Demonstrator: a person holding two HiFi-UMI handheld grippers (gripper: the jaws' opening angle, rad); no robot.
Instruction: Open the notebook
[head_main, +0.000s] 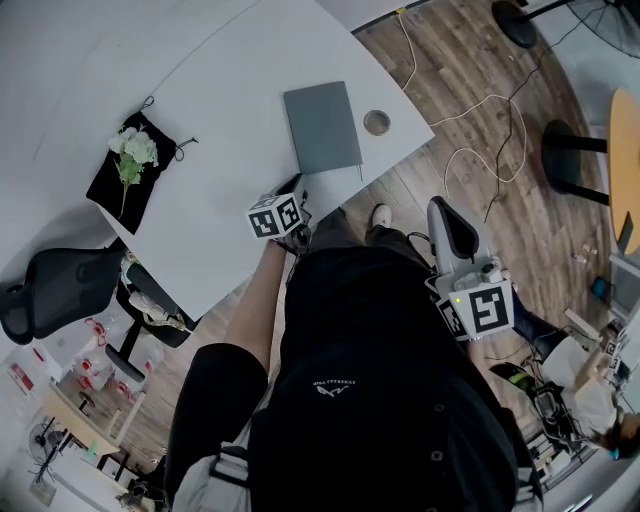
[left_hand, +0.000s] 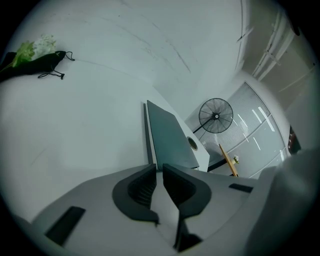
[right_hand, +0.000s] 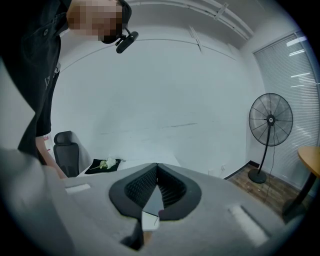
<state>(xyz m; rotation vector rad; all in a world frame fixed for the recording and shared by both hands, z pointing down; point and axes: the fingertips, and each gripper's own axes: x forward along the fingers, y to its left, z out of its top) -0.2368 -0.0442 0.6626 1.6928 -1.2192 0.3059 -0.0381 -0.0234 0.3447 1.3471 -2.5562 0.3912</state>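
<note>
Risk of shoving closed notebook across counter: left hand-held gripper and right hand-held gripper pressed together, empty.

The head camera looks steeply down over the person's dark torso, which fills 6 o'clock. The white table spreads from 10 to 12 o'clock, with wooden floor at 2 o'clock. The left gripper carries its camera low at the table's near edge, facing across the top, with the notebook close ahead at 12 o'clock. The right gripper carries its camera off the table, roughly level, facing a white wall farther off. All three views share the black pouch with flowers; both gripper views share the standing fan.
</note>
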